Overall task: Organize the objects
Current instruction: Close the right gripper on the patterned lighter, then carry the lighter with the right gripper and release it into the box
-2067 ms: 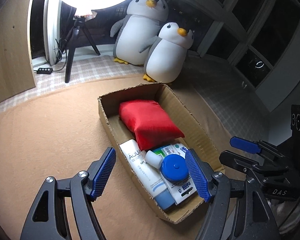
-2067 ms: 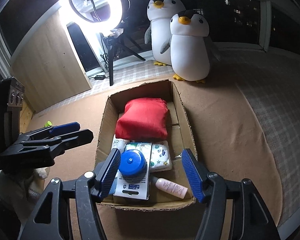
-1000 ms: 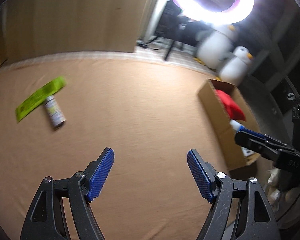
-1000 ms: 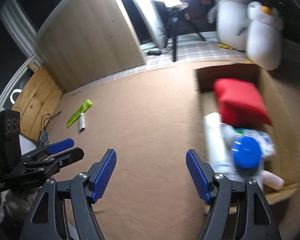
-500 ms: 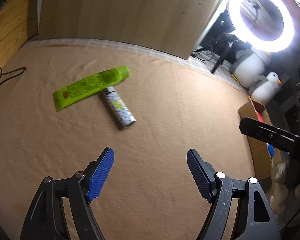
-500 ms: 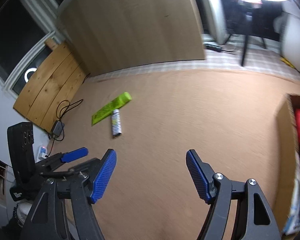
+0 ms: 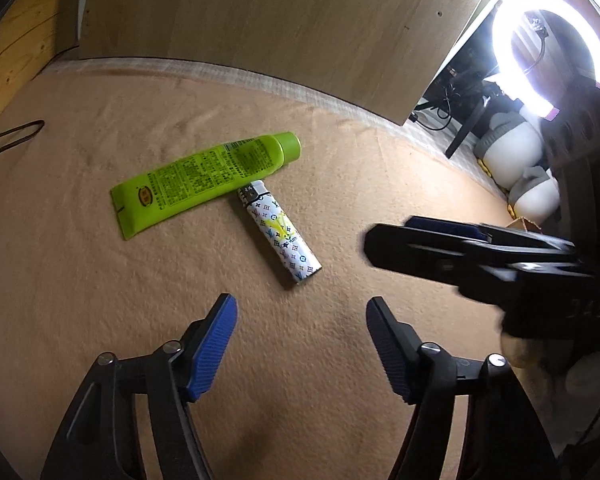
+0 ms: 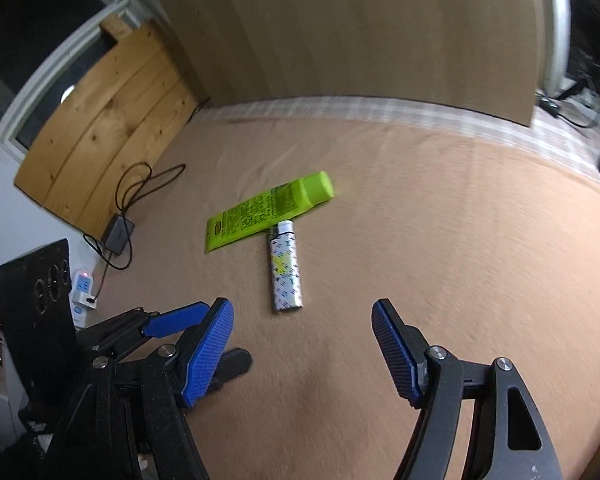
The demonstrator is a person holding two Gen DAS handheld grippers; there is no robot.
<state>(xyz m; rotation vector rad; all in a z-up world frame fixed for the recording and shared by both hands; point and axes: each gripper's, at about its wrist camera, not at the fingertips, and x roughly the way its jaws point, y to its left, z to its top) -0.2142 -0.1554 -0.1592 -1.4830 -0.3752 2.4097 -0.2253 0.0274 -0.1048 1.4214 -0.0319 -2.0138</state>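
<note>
We see a lime-green flat plastic tube (image 7: 204,182) lying on the tan blanket (image 7: 100,280), its lower edge touching the metal top of a white patterned lighter (image 7: 280,236) that points toward us. Our left tongs (image 7: 300,340) and right tongs (image 8: 302,344) hover near the lighter, both spread wide, holding nothing.

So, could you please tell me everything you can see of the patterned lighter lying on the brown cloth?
The lighter is a slim white stick printed all over with small coloured monogram marks and a yellow smudge of print near its middle. It looks like glossy plastic, with a dark and silvery metal head. It lies flat on the brown cloth, its head right at the edge of the green tube, seemingly touching it. Both grippers are open and clear of it.
</note>
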